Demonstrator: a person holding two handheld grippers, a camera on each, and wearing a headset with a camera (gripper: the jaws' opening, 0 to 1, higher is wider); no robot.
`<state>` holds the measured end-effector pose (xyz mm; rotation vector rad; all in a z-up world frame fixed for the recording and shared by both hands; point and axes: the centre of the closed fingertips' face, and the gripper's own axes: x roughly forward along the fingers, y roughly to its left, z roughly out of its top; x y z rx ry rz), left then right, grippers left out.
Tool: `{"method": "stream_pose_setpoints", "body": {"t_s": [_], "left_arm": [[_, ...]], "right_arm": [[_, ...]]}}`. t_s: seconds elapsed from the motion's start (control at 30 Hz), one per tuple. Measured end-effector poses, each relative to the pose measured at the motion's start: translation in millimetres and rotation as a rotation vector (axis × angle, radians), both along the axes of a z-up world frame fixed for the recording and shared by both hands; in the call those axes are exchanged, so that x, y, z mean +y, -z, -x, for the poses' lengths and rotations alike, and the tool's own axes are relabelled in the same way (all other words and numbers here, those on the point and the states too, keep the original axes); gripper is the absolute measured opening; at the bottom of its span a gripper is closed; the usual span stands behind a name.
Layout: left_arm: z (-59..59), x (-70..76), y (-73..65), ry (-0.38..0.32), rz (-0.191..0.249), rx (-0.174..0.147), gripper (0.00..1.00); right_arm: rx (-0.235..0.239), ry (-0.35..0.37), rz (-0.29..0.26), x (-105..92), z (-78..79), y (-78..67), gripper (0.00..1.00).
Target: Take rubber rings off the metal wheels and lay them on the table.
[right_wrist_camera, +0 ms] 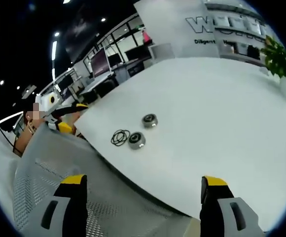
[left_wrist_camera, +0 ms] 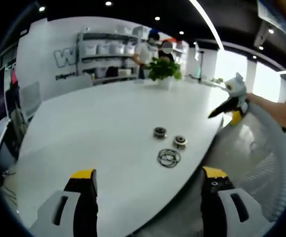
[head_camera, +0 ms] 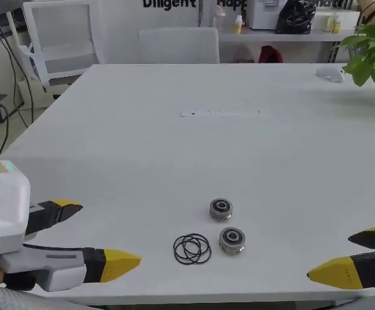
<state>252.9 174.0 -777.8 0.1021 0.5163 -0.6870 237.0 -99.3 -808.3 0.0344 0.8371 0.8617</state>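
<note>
Near the table [head_camera: 174,148] edge, rubber rings [head_camera: 192,248] lie piled left of two metal wheels [head_camera: 231,239]. My left gripper [head_camera: 107,234] and right gripper [head_camera: 331,256] hover clear, jaws wide, stripping seemingly done.

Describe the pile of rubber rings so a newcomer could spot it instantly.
On the white table, look near the front edge. Left of the nearer metal wheel lies the pile of rubber rings: thin, flat, overlapping black loops, not chunky discs.
</note>
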Motion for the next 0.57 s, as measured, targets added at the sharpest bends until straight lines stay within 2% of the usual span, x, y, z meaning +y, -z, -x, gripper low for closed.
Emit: {"method": "stream_pose_setpoints", "body": {"t_s": [0.17,0.4,0.57], "left_arm": [[0.6,0.6,-0.5,-0.010,0.000,0.000,0.89],[1.0,0.9,0.5,-0.013,-0.005,0.006,0.90],[1.6,0.9,1.2,-0.013,-0.005,0.013,0.91]], "right_arm": [[0.002,-0.002,0.018,-1.3,2.2,1.7,0.97],[0.008,0.018,-0.027,-0.2,2.0,-0.5,0.97],[0.007,0.022,-0.034,0.0,1.9,-1.1,0.96]]}}
